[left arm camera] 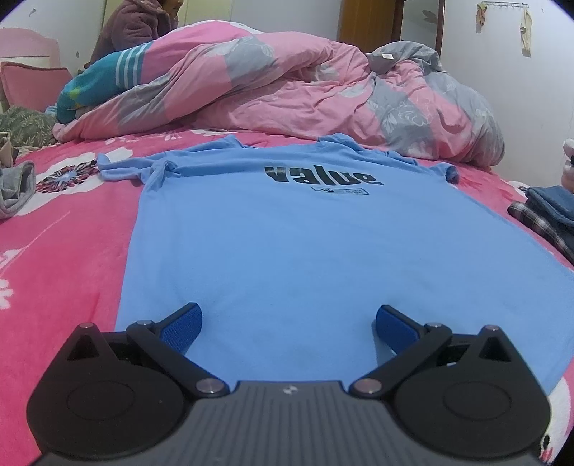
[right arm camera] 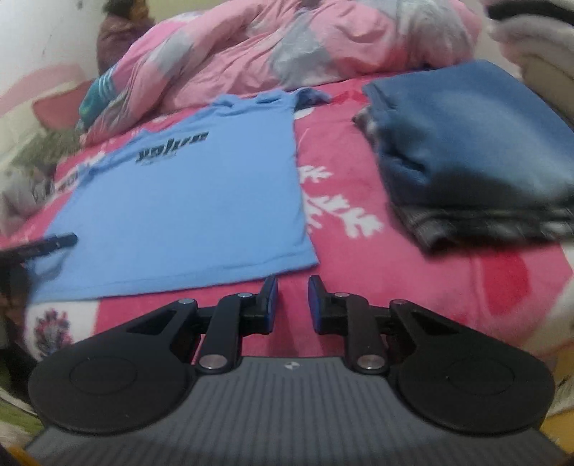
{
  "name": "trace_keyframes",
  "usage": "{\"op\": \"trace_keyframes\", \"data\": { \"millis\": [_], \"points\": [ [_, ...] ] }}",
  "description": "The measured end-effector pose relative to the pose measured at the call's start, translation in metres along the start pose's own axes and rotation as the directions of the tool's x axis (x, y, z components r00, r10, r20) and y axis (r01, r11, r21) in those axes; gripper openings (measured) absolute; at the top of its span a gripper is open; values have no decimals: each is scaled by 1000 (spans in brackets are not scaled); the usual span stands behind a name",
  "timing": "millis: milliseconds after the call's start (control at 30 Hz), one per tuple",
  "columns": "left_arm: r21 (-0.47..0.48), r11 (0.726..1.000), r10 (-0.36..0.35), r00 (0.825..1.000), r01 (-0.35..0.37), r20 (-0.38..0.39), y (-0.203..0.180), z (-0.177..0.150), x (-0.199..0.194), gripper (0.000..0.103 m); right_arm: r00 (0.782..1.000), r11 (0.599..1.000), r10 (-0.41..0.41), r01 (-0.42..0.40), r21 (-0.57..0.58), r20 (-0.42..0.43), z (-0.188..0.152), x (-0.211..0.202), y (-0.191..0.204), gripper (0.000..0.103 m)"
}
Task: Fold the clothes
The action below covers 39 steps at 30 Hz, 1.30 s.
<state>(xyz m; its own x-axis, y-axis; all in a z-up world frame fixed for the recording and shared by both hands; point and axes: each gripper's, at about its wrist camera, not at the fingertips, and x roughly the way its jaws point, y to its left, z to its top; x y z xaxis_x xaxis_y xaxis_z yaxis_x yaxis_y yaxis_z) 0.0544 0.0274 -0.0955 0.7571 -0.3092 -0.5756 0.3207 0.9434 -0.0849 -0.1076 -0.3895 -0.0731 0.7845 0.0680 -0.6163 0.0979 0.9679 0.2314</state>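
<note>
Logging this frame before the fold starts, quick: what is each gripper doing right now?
Left gripper: open wide over the light blue T-shirt, holding nothing.
Right gripper: narrow gap, nothing between the pads, just off the shirt's hem.

A bed (left arm camera: 71, 251) is filling the room, wearing a bright pink flowered blanket, with a rumpled pink-and-grey duvet (left arm camera: 287, 89) lying heaped along its far side. White walls (left arm camera: 502, 71) are standing behind, a hook rail (left arm camera: 502, 4) with hanging cloths sitting high on the right. A wooden door (left arm camera: 369, 21) is showing beside it. A pink headboard (left arm camera: 25, 46) is standing at the left.
</note>
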Motion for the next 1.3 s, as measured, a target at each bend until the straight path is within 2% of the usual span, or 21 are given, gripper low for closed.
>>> {"op": "trace_keyframes", "data": {
  "millis": [133, 300, 367, 400, 433, 500, 667, 867, 1067, 1167, 1300],
  "points": [
    [-2, 1000, -1, 1000, 1, -1, 0, 1, 0, 103, 998, 1000, 21, -22, 9, 59, 8, -4, -1, 31],
    [-4, 1000, -3, 1000, 3, 1, 0, 1, 0, 103, 998, 997, 57, -59, 51, 35, 11, 19, -12, 31],
    [-5, 1000, -4, 1000, 4, 3, 1, 1, 0, 103, 997, 994, 74, -75, 79, 25, 9, 24, -17, 29],
    [-5, 1000, -4, 1000, 4, 3, 1, 1, 0, 103, 996, 992, 81, -84, 100, 33, 8, 22, -19, 21],
    [-5, 1000, -3, 1000, 3, 3, 0, 0, 0, 103, 995, 989, 88, -92, 120, 40, 7, 20, -21, 8],
    [-4, 1000, -3, 1000, 3, 3, 0, 0, 0, 103, 993, 981, 105, -112, 161, 57, 5, 15, -25, 2],
    [-6, 1000, -3, 1000, 3, 4, 0, 0, 0, 103, 984, 954, 149, -169, 249, 96, 0, 6, -34, 0],
    [-7, 1000, -2, 1000, 2, 3, 0, 0, 0, 103, 988, 937, 129, -148, 318, 81, -11, 11, -48, 0],
    [-9, 1000, 6, 1000, -6, -2, -1, 3, -2, 103, 993, 966, 67, -89, 244, 98, -3, -1, -34, 4],
    [-44, 999, 19, 1000, -18, 8, 2, 9, -15, 103, 991, 977, 55, -79, 197, 124, 6, -8, -26, 4],
    [-62, 998, 21, 997, -16, 81, 1, 11, -54, 103, 986, 984, 87, -107, 141, 145, 18, -7, -9, 5]
  ]
}}
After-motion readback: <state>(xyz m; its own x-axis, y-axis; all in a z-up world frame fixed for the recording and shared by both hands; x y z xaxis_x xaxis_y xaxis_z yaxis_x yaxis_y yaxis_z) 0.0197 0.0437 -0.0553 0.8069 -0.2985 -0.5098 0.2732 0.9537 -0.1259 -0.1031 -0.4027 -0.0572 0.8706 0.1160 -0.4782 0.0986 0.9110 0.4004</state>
